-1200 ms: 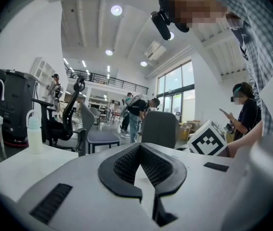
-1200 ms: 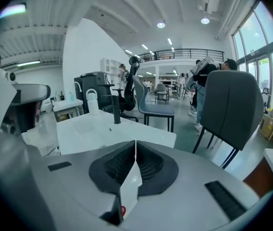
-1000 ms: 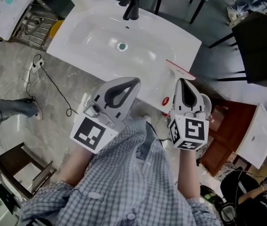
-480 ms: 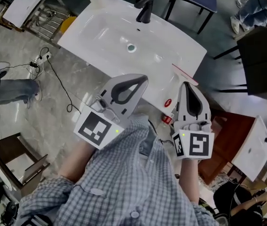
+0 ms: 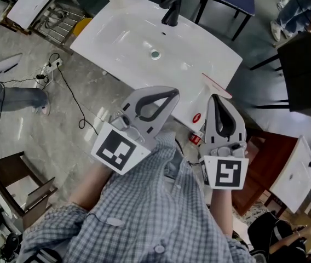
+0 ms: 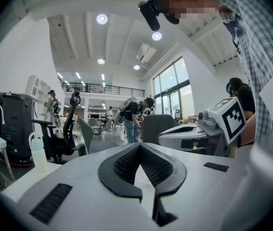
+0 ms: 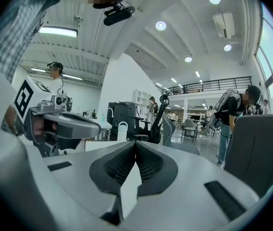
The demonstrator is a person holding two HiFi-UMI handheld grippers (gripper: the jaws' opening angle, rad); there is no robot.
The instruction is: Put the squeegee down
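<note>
Fingers (image 7: 119, 165) on your left gripper (image 5: 173, 95) and right gripper (image 5: 216, 98) are sitting closed and empty, and you are risking knocking the thin red-edged white squeegee (image 5: 217, 86), lying at the white sink counter's (image 5: 106, 43) right edge, onto the floor.

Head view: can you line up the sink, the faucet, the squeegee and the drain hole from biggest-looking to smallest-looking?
1. sink
2. squeegee and faucet: they look about alike, so I won't rank them
3. drain hole

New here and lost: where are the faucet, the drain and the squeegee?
faucet (image 5: 172, 14), head view, on its black spout.
drain (image 5: 154, 53), head view, its metal middle.
squeegee (image 5: 217, 86), head view, on its red-edged blade.
</note>
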